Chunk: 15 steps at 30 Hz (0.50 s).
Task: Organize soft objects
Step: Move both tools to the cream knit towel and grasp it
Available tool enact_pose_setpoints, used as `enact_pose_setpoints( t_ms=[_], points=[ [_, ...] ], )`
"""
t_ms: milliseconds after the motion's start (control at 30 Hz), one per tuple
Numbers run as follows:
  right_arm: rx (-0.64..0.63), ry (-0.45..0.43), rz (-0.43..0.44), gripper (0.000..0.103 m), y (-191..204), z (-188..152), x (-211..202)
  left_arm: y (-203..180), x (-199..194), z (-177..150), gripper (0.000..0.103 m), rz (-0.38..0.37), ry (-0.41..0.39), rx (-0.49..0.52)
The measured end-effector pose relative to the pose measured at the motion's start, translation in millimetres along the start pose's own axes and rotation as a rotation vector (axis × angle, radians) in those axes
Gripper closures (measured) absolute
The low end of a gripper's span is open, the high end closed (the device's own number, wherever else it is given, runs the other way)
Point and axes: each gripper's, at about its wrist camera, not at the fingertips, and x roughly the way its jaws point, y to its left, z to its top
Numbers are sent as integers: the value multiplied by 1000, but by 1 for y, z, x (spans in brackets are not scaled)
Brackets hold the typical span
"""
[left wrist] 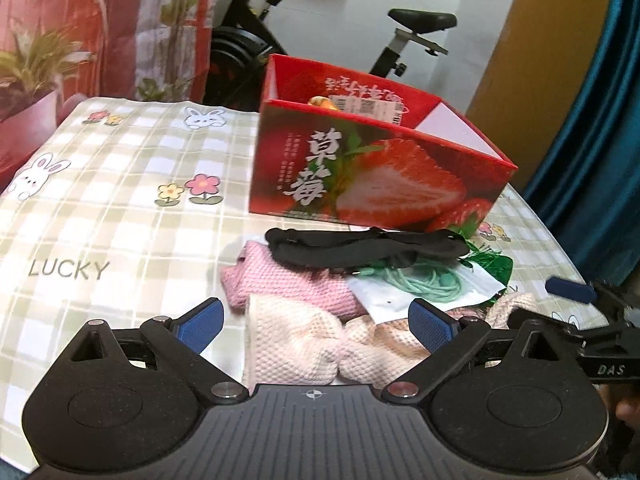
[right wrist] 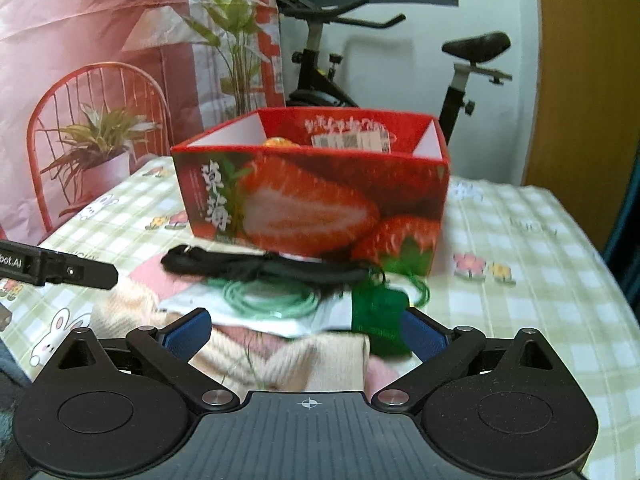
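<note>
- Both grippers, my left one (left wrist: 316, 322) and right one (right wrist: 306, 330), are hanging spread apart, gripping nothing, over the pile.
- Long black fabric strap (left wrist: 360, 250) is lying crosswise atop the pink waffle-knit cloth (left wrist: 292, 284), before the red strawberry-printed cardboard box (left wrist: 376, 172).

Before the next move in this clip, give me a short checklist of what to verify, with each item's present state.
1. Left gripper open: ok, both pads spread wide, nothing between them.
2. Right gripper open: ok, also spread wide and holding nothing.
3. Strawberry box open-topped and upright on the table: ok; an orange item already sits inside.
4. Cream knitted cloth within the left gripper's span: ok, it lies between the pads.
5. Pile untangled: not ok; the black strap and the green cord lie across the pink cloth and a white packet.
6. Free space in the box: cannot tell, its floor is hidden.
</note>
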Motion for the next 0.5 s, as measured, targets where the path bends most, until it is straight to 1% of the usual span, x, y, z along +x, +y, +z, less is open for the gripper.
enact_pose_setpoints(
  t_ms=[33,167,233,300,400,500],
  points=[
    [8,9,8,13,-1,-3,-2,1,-1,-1,3,5,-4,-3],
    [26,38,34,23,-3,-11,-6,4,0,-9,6,-7,-1,-19],
    [29,47,36,31,-3,-13,-6,5,3,-12,8,-12,4,-21],
    [32,38,26,36,-3,-13,-8,7,5,-13,11,-15,8,-27],
    [27,9,19,38,-2,-12,-14,10,5,-13,13,-21,3,-44],
    [20,28,35,38,-2,-12,-12,12,10,-14,15,-26,8,-57]
  ],
)
